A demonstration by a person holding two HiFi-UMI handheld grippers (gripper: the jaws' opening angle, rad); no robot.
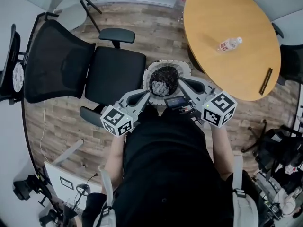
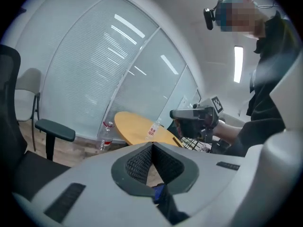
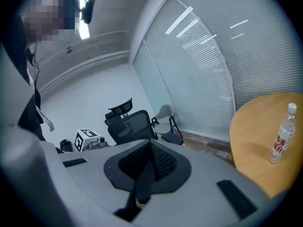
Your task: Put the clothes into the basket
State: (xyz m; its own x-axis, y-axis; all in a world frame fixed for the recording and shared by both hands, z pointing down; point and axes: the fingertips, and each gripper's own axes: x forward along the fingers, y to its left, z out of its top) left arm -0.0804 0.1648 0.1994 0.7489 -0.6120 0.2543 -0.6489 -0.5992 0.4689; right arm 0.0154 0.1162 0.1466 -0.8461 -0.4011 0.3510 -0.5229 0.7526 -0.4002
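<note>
1. Grey garment point(image 1: 160, 86) lies crumpled inside the mesh basket point(image 1: 161, 63), which stands on the floor between office chair point(image 1: 116, 74) and round worktop point(image 1: 227, 22).
2. Left tool point(image 1: 146, 95): jaws pressed together, nothing between them. Right tool point(image 1: 183, 82): likewise closed and empty.
3. Both are held high over the basket, probably to stay clear of the dropped garment. No other loose clothes are seen.

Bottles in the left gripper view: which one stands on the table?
The right bottle, white-capped, on the round table; the left bottle, red at its neck, stands on the floor.
</note>
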